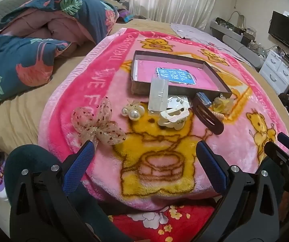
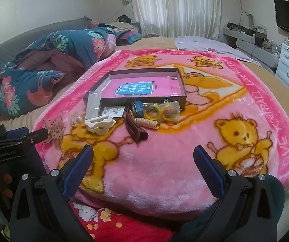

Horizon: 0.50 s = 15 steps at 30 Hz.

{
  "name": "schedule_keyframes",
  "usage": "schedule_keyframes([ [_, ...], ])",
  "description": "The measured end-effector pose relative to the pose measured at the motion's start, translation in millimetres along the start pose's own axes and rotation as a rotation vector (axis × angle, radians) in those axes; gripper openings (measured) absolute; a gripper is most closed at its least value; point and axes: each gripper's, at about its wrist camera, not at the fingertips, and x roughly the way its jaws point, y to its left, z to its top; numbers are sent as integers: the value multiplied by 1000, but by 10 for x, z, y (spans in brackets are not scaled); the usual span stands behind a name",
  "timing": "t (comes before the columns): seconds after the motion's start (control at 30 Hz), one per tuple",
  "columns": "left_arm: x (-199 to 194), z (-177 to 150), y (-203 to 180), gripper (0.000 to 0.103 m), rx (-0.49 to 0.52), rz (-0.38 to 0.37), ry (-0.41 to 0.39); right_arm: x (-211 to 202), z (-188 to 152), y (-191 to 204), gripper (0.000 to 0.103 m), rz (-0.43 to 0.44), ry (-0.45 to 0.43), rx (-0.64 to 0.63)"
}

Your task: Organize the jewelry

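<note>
A shallow grey box with a pink floor and blue label lies on a pink bear blanket. In front of it lie hair accessories: a sheer bow, a pearl clip, a cream claw clip, a dark brown clip, a beige spiral tie, yellow rings in a bag, a clear packet. My left gripper and right gripper are open and empty, short of the items.
A folded floral duvet lies to the left on the bed. A lilac cloth lies at the back right. White drawers and a TV stand beyond the bed's right edge. A red floral cloth lies below the blanket.
</note>
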Motion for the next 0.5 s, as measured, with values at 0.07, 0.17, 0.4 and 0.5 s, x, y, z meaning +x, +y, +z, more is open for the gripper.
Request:
schedule_keyframes([
  [0.07,48,35,25,95,-8,-4,8,-5,2,0,99,0,0,1],
  [0.17,41,19,-2,95,-10,-4,9,-14,5,6,99,-1,-2,-1],
  [0.4,64,41,61,95,-9,-17,16,-29,12,12,99,2,-4,2],
  [0.5,61,43,64,95,-10,-15,15,-34,14,13,99,3,-5,3],
])
